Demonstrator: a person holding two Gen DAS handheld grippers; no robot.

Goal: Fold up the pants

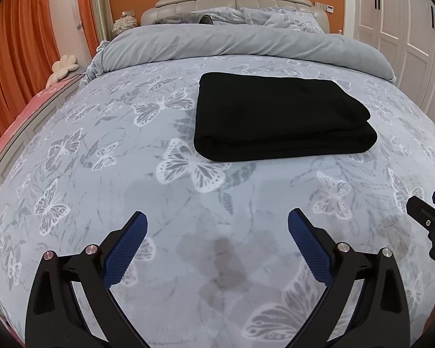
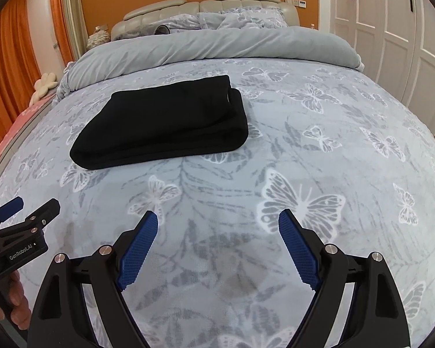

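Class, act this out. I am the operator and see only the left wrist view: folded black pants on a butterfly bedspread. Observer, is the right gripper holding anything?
Observer: No. The right gripper is open, with only the grey butterfly-print bedspread between its blue pads.
Operator: Where are the pants from there?
Observer: The folded black fabric pants lie ahead and left of it, clear of the pads.
Operator: What shows behind my left gripper?
Observer: The fingers of the left hand are wrapped round the handle of the left gripper.
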